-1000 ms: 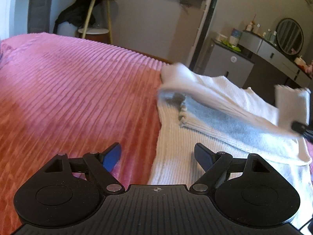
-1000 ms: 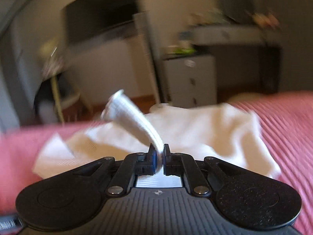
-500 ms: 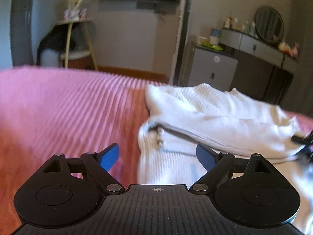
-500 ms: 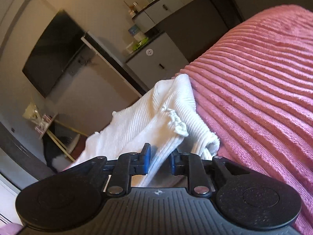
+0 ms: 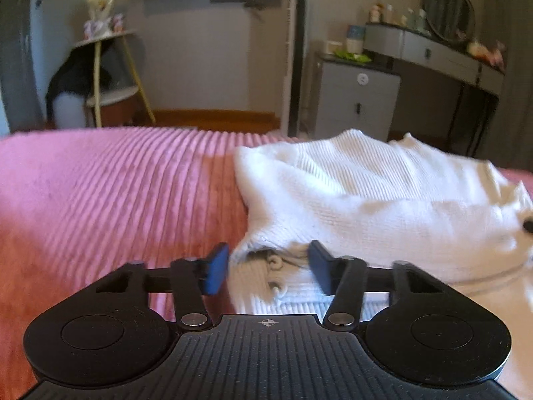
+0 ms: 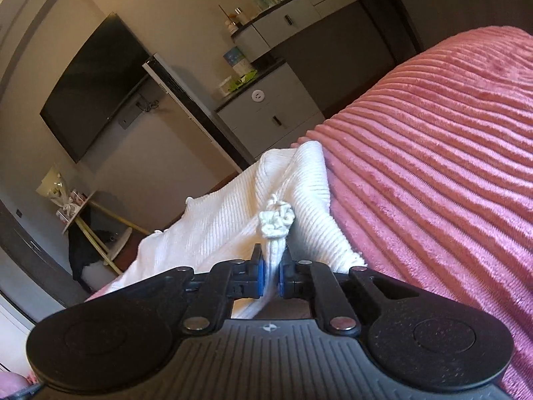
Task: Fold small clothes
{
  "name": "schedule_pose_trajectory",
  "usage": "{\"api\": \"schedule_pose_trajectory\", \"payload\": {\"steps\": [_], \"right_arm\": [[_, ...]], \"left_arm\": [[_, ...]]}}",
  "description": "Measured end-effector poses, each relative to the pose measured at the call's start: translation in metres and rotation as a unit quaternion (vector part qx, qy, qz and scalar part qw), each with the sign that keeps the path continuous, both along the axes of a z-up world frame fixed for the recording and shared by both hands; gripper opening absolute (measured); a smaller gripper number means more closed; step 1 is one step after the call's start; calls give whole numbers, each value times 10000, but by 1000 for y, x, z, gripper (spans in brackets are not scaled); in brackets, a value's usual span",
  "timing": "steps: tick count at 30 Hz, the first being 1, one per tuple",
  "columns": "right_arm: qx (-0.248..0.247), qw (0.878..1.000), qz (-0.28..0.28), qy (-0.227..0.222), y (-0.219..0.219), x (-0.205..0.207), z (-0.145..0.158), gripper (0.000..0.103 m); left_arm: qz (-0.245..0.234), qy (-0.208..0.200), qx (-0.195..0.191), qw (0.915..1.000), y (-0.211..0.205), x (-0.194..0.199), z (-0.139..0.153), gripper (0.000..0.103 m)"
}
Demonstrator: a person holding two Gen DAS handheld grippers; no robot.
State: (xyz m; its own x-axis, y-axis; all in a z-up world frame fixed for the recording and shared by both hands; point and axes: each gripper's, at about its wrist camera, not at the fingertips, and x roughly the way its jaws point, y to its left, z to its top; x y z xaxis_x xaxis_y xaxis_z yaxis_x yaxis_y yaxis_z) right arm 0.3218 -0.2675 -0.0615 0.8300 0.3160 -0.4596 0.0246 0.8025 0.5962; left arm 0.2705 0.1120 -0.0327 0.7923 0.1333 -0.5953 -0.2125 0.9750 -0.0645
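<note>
A white ribbed knit garment (image 5: 383, 193) lies folded over itself on the pink ribbed bedspread (image 5: 116, 183). My left gripper (image 5: 268, 268) hovers at its near left corner. Its jaws are closing, with the frilled hem between the blue pads, which stand apart from the cloth. In the right wrist view the same white garment (image 6: 233, 213) stretches away to the left. My right gripper (image 6: 270, 275) is shut on a bunched edge of it, just below a small knotted frill (image 6: 276, 221). The tip of the right gripper (image 5: 528, 225) shows at the garment's right end.
The bedspread (image 6: 433, 183) spreads wide on both sides of the garment. Beyond the bed's far edge stand a grey cabinet (image 5: 356, 100), a dressing table with a round mirror (image 5: 446, 6), a wall-mounted television (image 6: 93, 90) and a small round side table (image 5: 110, 76).
The left gripper moved forward to the garment's near corner and its jaws narrowed around the hem. The right gripper came down onto the bed with the pinched edge, laying the fold flat.
</note>
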Motion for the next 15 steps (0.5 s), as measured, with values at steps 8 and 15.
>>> {"api": "schedule_pose_trajectory", "payload": {"steps": [8, 15], "right_arm": [[-628, 9957, -233, -642, 7, -6, 19, 7], [-616, 9978, -226, 59, -1, 7, 17, 15]], "left_arm": [[191, -222, -318, 9991, 9, -16, 4, 27], [314, 33, -240, 9992, 11, -20, 4, 32]]}}
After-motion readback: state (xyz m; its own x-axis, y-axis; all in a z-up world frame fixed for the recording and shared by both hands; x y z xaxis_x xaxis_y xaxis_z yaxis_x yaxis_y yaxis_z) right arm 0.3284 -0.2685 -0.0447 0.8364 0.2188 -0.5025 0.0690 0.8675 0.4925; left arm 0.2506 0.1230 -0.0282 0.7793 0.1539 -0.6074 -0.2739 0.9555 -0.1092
